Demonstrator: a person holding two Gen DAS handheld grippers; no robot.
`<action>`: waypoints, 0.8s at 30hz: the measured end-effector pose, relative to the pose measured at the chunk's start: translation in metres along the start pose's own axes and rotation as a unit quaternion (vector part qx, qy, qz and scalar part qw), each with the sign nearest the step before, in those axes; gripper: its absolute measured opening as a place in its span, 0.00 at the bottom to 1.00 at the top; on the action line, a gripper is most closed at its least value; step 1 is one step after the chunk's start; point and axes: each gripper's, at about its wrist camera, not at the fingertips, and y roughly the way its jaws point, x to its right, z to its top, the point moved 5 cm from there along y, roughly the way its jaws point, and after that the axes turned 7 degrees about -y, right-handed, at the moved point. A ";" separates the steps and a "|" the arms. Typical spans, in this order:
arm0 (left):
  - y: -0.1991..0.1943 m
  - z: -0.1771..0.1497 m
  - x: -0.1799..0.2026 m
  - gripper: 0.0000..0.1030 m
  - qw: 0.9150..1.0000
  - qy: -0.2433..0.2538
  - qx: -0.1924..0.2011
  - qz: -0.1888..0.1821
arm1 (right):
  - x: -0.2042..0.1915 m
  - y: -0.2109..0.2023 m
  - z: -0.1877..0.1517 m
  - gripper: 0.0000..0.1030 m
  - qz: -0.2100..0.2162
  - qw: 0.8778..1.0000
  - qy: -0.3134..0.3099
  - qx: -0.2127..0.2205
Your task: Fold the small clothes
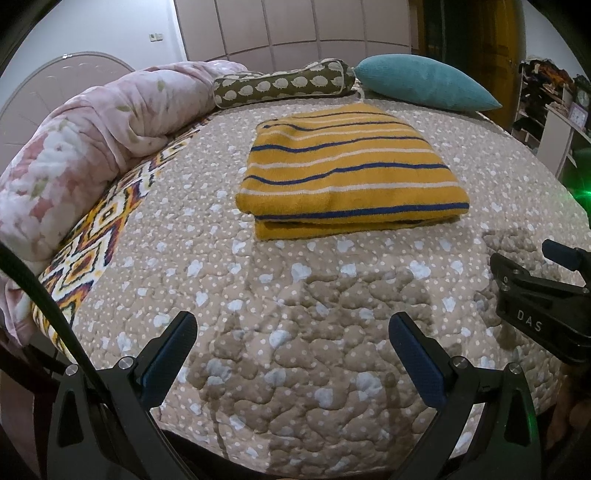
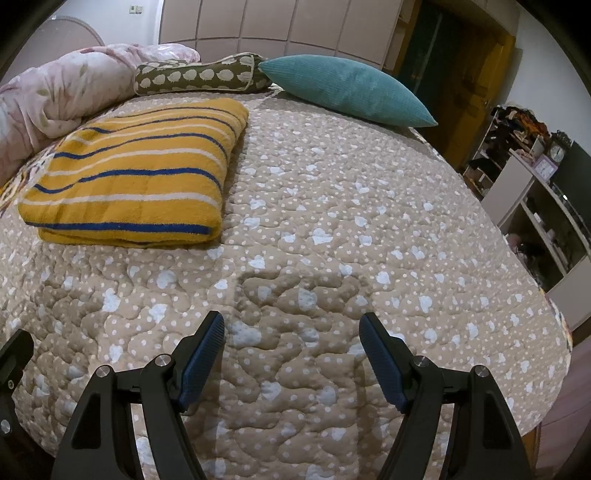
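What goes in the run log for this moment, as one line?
towel: folded, flat on bed | left gripper: open, empty, above quilt | right gripper: open, empty | pillows: behind towel

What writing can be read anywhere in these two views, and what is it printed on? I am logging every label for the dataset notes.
"DAS": white letters on the black body of the right gripper, seen at the right edge of the left wrist view.
Clock faces on the shelf unit: numerals too small to read.
Wall plate: too small to read.
Striped towel, pillows and quilt: patterns only, no text.
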 end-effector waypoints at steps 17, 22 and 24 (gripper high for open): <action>0.004 -0.002 -0.001 1.00 1.000 0.002 -0.010 0.006 | -0.002 -0.004 -0.002 0.78 -0.021 1.000 -0.014 -0.008; 0.006 -0.004 -0.003 1.00 1.000 -0.001 -0.015 0.006 | -0.002 -0.005 -0.002 0.78 -0.021 1.000 -0.013 -0.007; 0.007 -0.004 -0.003 1.00 1.000 -0.002 -0.017 0.006 | -0.002 -0.005 -0.002 0.78 -0.021 1.000 -0.014 -0.007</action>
